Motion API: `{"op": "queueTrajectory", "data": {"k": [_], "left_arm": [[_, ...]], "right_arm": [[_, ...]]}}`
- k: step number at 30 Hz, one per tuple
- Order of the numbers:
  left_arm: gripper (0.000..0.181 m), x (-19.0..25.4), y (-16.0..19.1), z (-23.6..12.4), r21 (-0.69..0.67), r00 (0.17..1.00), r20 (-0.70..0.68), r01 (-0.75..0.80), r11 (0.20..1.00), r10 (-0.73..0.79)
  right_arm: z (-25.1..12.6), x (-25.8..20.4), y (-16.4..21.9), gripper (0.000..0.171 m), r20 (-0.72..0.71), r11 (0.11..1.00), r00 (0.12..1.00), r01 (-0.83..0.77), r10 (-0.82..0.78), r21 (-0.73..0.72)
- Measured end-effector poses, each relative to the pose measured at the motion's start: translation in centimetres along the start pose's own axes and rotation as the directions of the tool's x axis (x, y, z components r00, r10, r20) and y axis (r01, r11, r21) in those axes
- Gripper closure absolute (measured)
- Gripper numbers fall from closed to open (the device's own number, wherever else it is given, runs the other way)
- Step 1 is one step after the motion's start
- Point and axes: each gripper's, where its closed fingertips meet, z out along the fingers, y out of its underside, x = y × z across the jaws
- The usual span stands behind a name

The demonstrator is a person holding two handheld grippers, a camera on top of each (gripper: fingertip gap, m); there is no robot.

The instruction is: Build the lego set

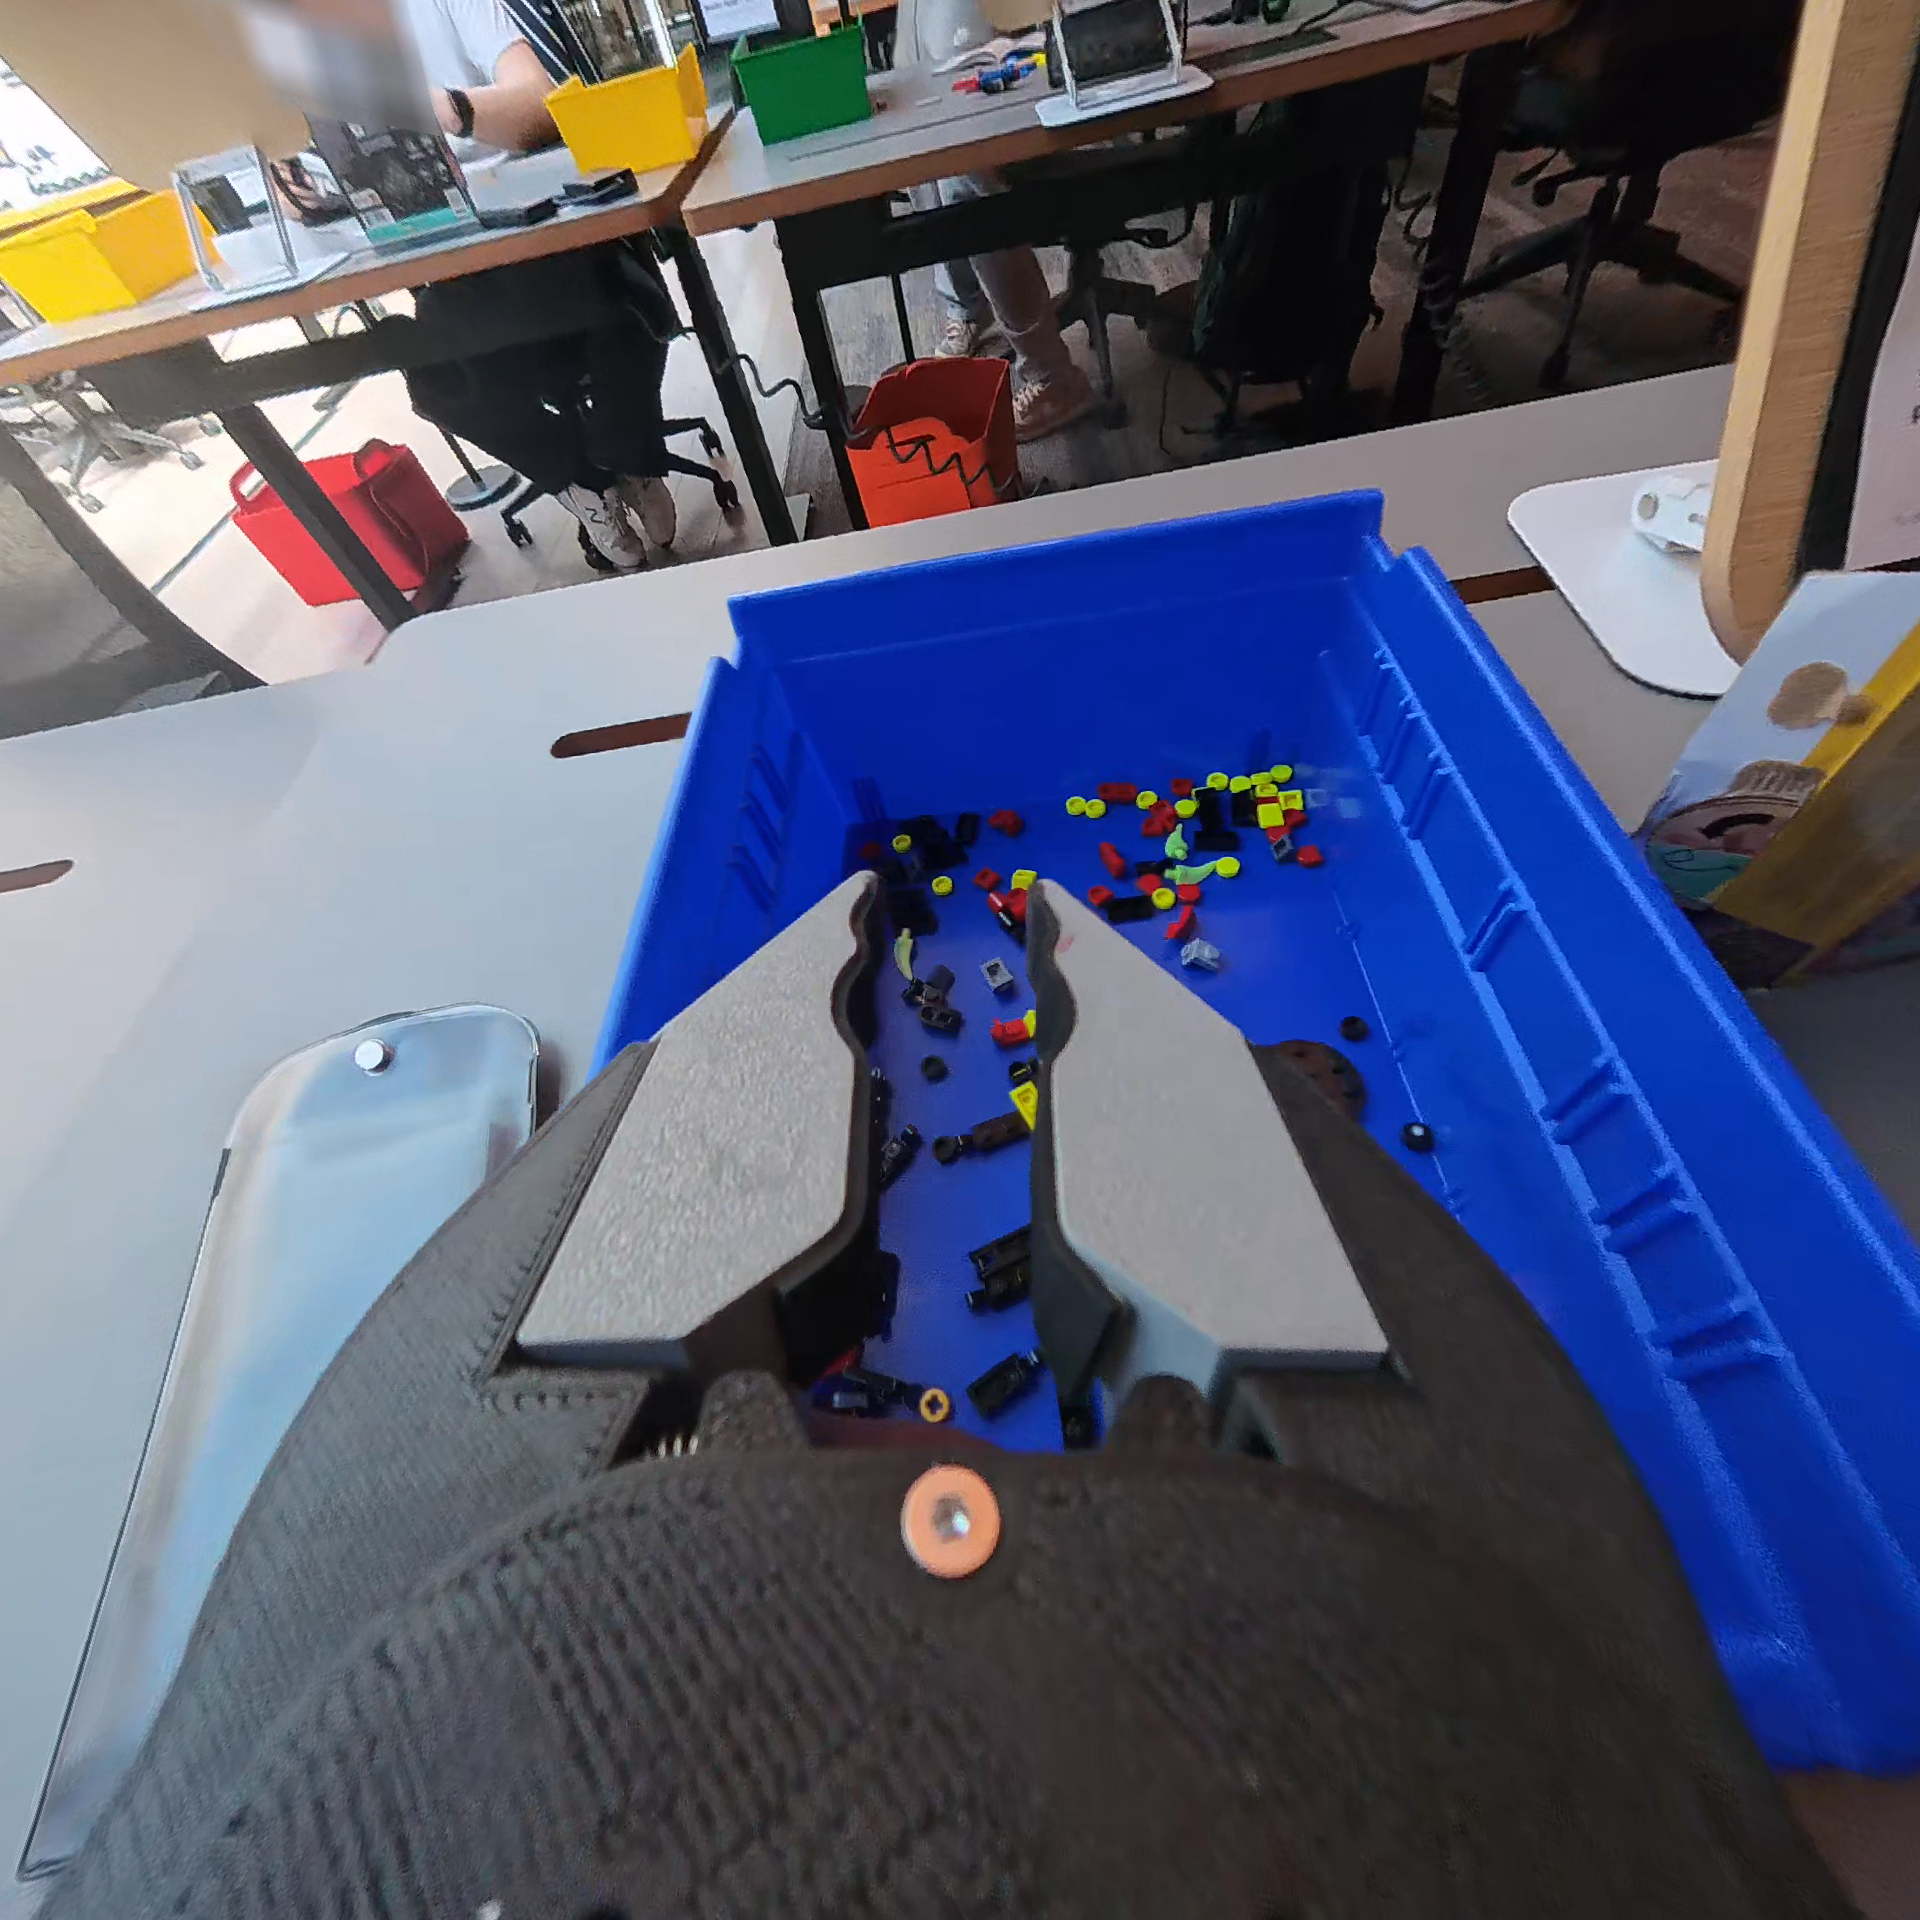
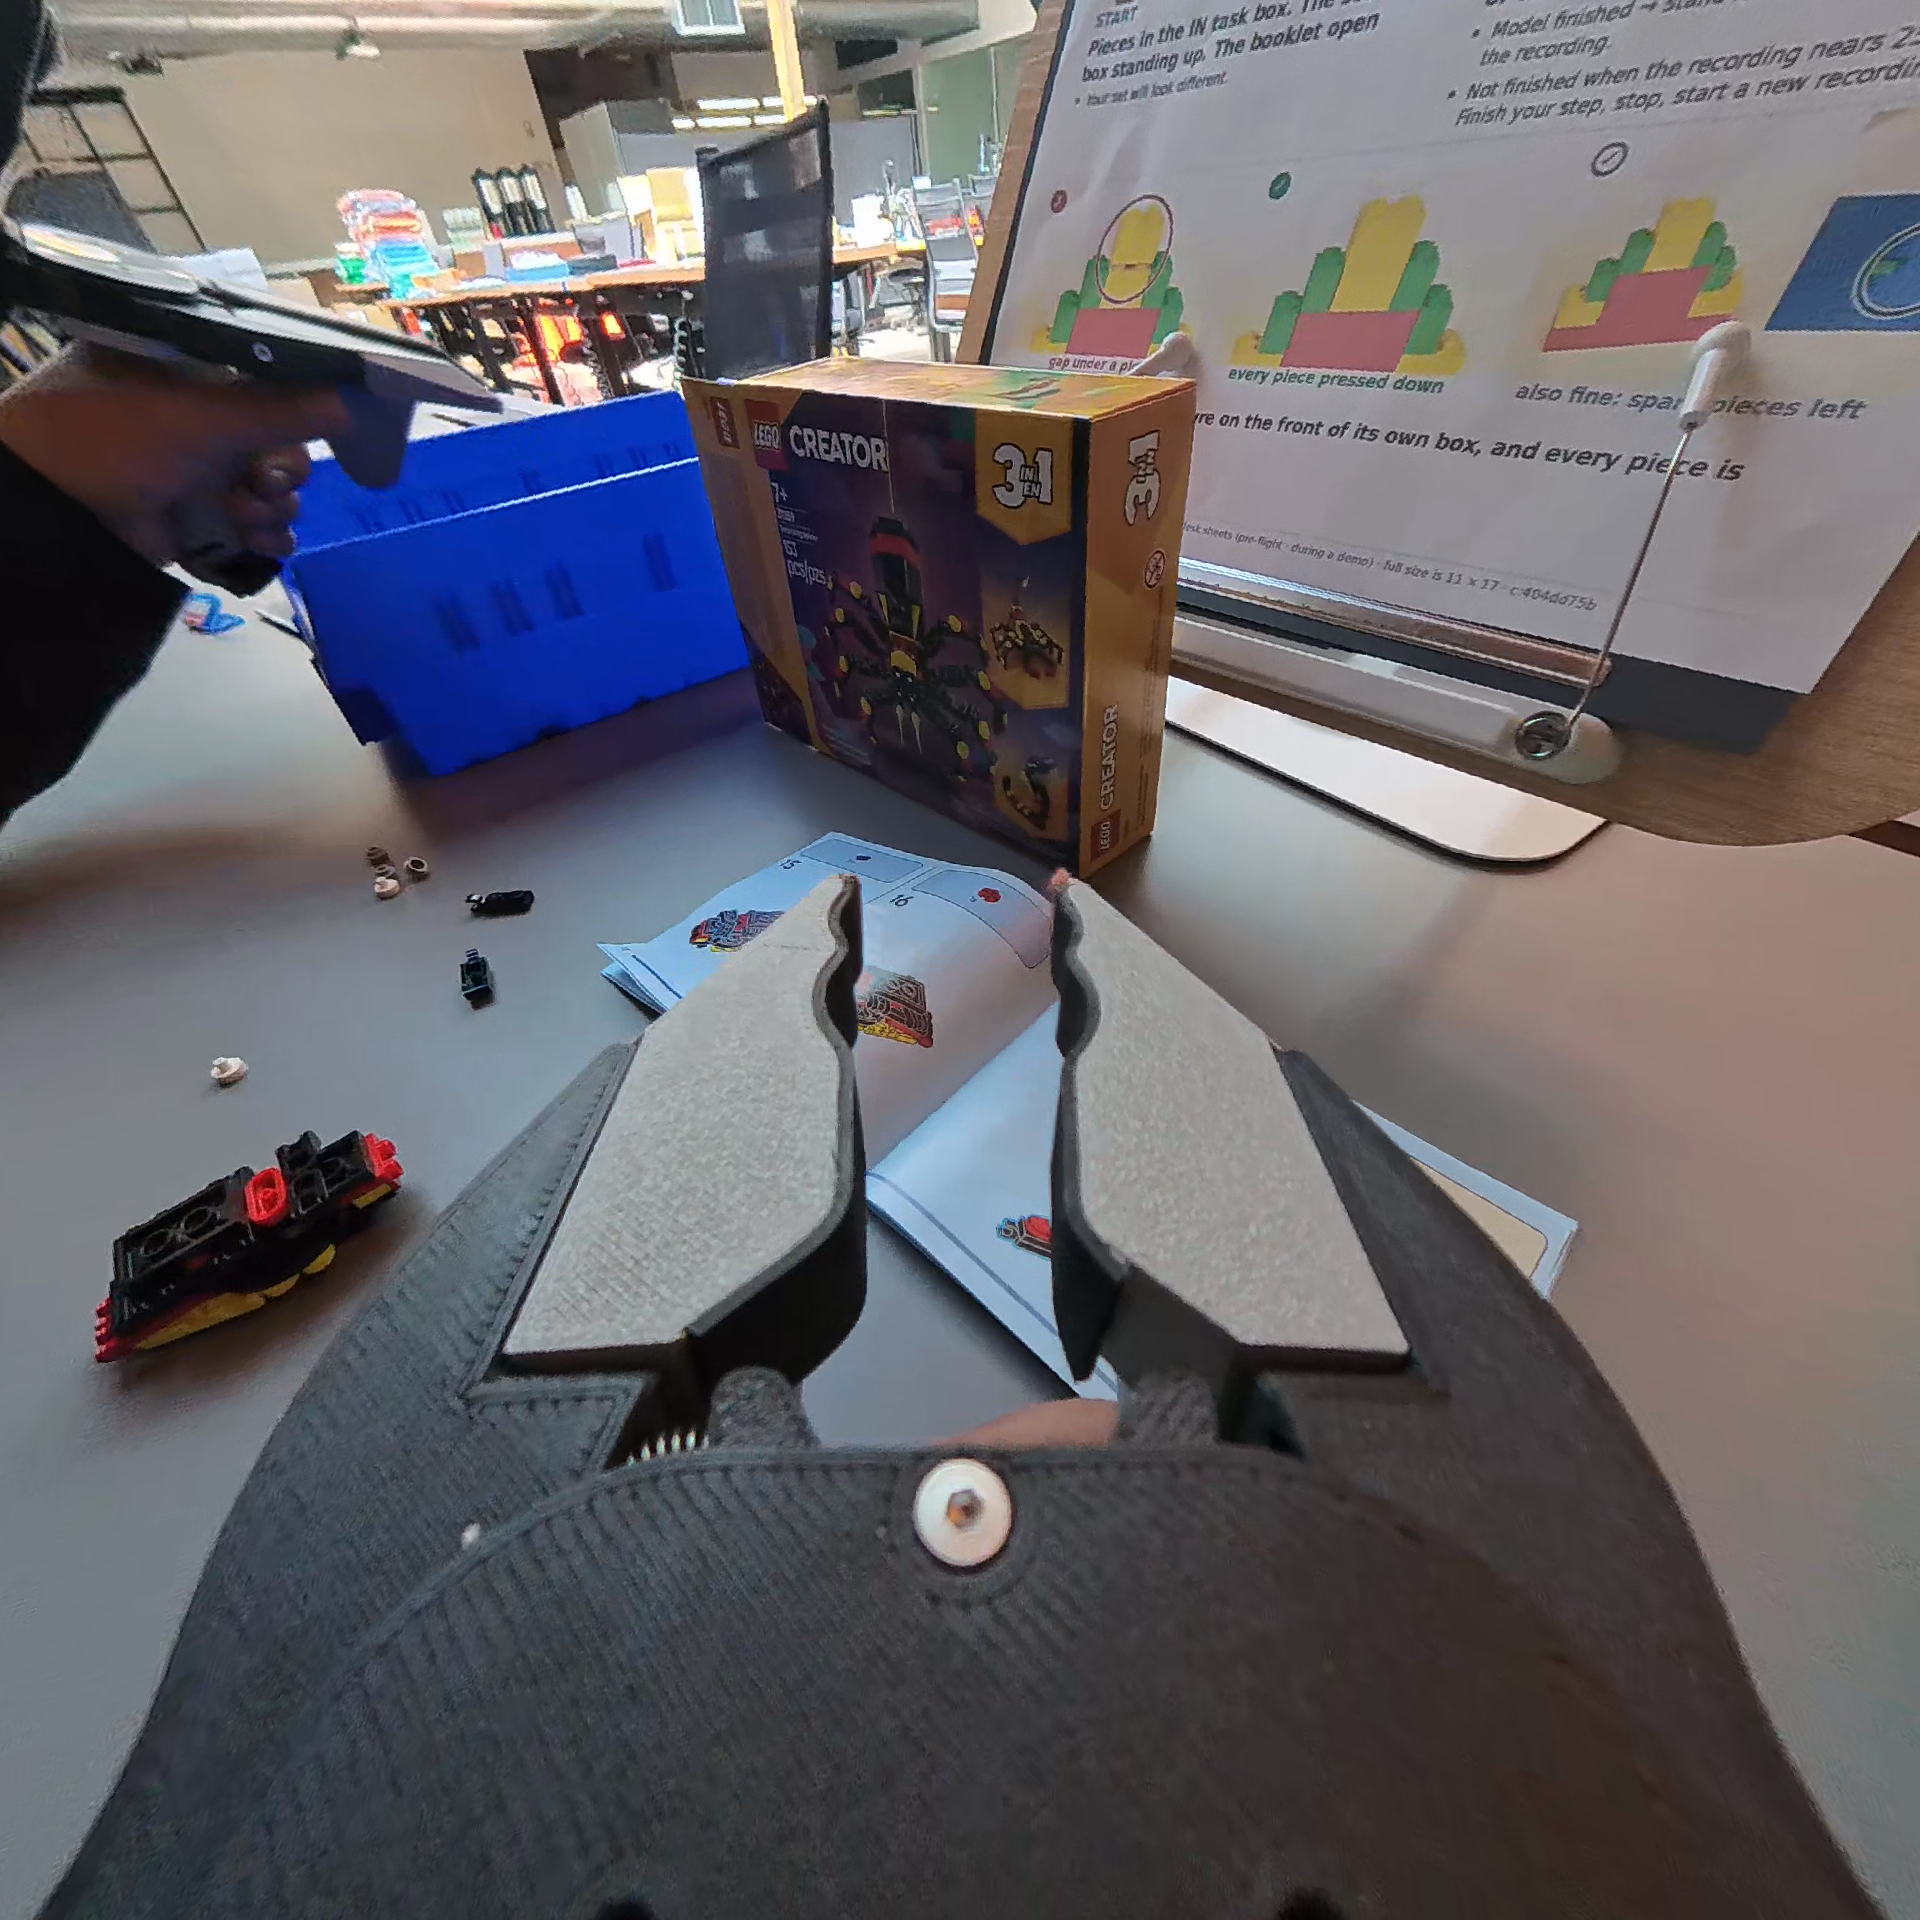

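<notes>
My left gripper [image 1: 954,896] is open and empty, hovering over the blue bin [image 1: 1538,997], which holds several small red, yellow and black pieces [image 1: 1174,842]. My right gripper [image 2: 956,899] is open and empty above the open instruction booklet [image 2: 966,1132] on the grey table. A partly built black, red and yellow model [image 2: 244,1242] lies at the left in the right wrist view. A few loose small pieces [image 2: 478,977] lie near it. The blue bin [image 2: 520,592] and the left gripper [image 2: 239,332] held by a hand also show there, at the far left.
The set's box [image 2: 956,613] stands upright behind the booklet. A board with a printed sheet [image 2: 1475,312] stands on a white base at the right. A clear plastic stand [image 1: 312,1247] lies left of the bin. People sit at other tables [image 1: 935,145] behind.
</notes>
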Motion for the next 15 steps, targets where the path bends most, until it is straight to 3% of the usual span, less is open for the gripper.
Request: {"op": "queueTrajectory", "data": {"k": [4,7,9,12,15], "left_arm": [[0.149,-0.6,0.6,0.6,-0.103,0.999,-0.051,-0.02,0.994,0.015],[0.153,0.2,1.3,0.8,-0.249,0.973,-0.207,-0.151,0.957,0.1],[0.151,0.2,3.5,1.1,-0.405,0.923,-0.327,-0.331,0.852,0.203],[0.15,-1.7,6.6,2.0,-0.536,0.804,-0.451,-0.591,0.603,0.388],[0.156,-2.4,9.0,2.9,-0.596,0.726,-0.542,-0.687,0.416,0.423]], "right_arm": [[-0.1,0.3,0.0,0.137,-0.021,1.0,1.0,-0.008,0.008,0.004],[0.0,0.4,0.0,0.137,-0.028,1.0,1.0,-0.005,0.005,0.0],[0.1,0.3,0.1,0.137,-0.024,1.0,1.0,-0.002,0.001,-0.008],[0.2,0.2,0.3,0.136,-0.019,1.0,1.0,0.004,-0.005,-0.024],[0.3,0.1,0.4,0.136,-0.02,0.999,1.0,0.011,-0.012,-0.033]]}}
